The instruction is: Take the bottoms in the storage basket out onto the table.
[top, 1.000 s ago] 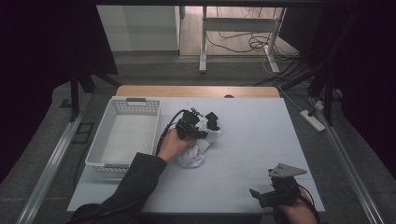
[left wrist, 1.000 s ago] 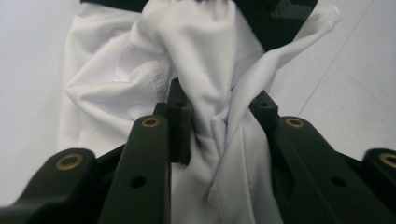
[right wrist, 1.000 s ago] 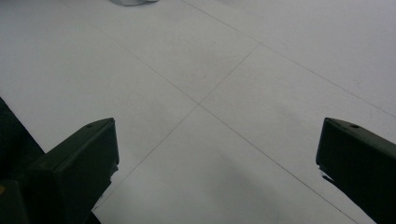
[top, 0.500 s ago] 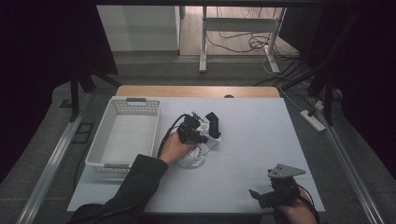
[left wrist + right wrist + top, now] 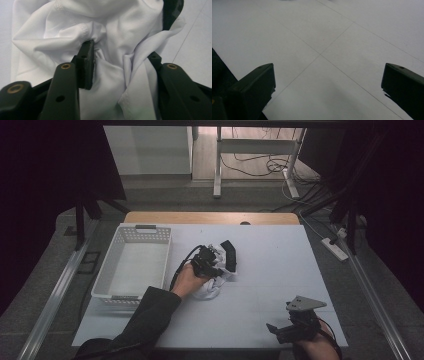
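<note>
A crumpled white cloth [image 5: 210, 289] lies at the middle of the white table [image 5: 280, 270]. A black piece [image 5: 228, 255] rests at its far right edge. My left gripper [image 5: 212, 264] is pressed down on top of the cloth. In the left gripper view, bunched folds of the cloth [image 5: 112, 72] sit between the jaws of my left gripper [image 5: 122, 50], which stand partly closed and pinch them. The black piece [image 5: 172, 10] shows at the top right there. My right gripper [image 5: 275, 330] hovers at the table's near right edge. Its jaws are open and nothing is between them [image 5: 328, 75].
A white perforated basket [image 5: 132, 232] stands at the table's left side, with nothing inside. A wooden strip [image 5: 210, 217] runs along the table's far edge. A power strip [image 5: 335, 249] lies on the floor to the right.
My left gripper has shifted slightly toward the near side on the cloth, and the black piece moved with it. The right gripper has stayed in place.
</note>
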`<state>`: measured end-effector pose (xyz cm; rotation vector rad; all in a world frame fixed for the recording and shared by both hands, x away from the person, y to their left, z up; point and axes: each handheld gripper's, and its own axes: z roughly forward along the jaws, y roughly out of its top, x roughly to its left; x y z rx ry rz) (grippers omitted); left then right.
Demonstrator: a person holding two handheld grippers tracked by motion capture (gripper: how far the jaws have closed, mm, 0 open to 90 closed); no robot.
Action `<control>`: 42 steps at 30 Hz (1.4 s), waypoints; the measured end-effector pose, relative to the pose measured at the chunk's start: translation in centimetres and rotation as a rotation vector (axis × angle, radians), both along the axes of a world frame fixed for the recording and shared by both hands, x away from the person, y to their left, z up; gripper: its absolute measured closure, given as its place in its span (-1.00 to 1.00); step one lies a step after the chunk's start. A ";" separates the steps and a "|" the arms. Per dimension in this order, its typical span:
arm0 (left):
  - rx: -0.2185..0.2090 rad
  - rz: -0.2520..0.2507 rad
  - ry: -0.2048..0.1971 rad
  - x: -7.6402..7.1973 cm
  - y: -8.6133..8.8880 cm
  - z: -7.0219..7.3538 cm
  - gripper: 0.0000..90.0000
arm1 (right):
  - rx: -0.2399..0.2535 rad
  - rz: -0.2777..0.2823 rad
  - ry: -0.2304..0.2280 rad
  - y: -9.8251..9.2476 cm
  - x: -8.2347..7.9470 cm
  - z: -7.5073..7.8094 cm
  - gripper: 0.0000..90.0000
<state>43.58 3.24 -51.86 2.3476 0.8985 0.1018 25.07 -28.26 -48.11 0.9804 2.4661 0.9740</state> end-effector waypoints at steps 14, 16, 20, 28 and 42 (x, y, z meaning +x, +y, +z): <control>0.023 0.019 -0.028 0.0 -0.1 -0.2 -0.17 | -0.001 0.004 -0.001 0.0 0.0 0.0 -1.00; 0.023 0.021 -0.022 0.0 -0.1 -0.2 -0.21 | -0.001 0.003 0.000 0.0 0.0 0.0 -1.00; 0.034 0.039 0.000 0.1 -0.3 0.1 -0.30 | -0.001 0.004 0.000 0.0 0.0 0.0 -1.00; 0.032 0.040 0.019 0.1 -0.4 0.3 -0.62 | 0.000 0.003 0.000 0.0 0.0 0.0 -1.00; 0.036 0.038 0.048 0.3 0.0 1.0 -0.80 | -0.002 0.004 -0.001 0.0 0.0 0.0 -1.00</control>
